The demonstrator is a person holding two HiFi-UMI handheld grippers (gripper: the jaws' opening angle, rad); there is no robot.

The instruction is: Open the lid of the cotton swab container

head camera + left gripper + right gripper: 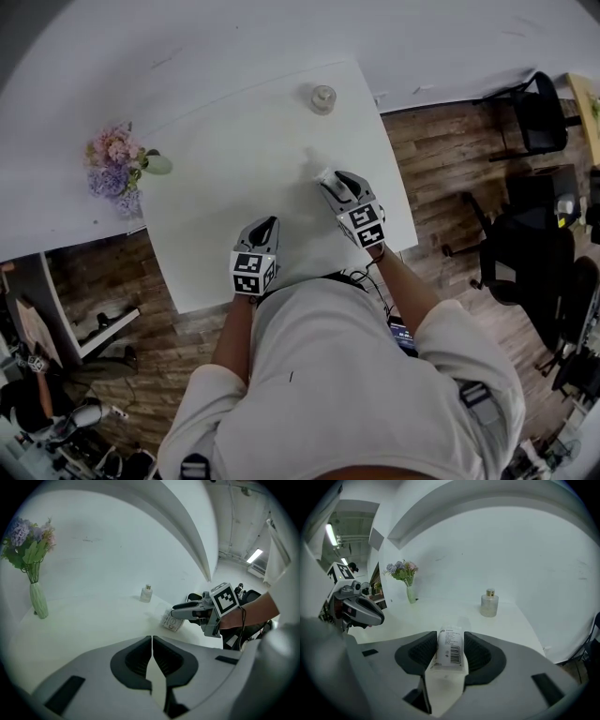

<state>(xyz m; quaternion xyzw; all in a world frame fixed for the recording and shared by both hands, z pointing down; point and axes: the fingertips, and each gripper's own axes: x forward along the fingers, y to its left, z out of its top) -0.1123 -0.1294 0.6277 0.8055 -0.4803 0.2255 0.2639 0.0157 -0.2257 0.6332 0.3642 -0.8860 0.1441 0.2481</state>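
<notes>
the cotton swab container stood on the white table, low in the centre of the right gripper view, clasped between the right gripper's jaws. the left gripper was closed and empty.

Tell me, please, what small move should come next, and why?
Probably bring the left gripper across to the cotton swab container, toward its lid. The right gripper has the container between its jaws, seemingly gripped, while the left gripper is shut, empty and apart from it.
</notes>
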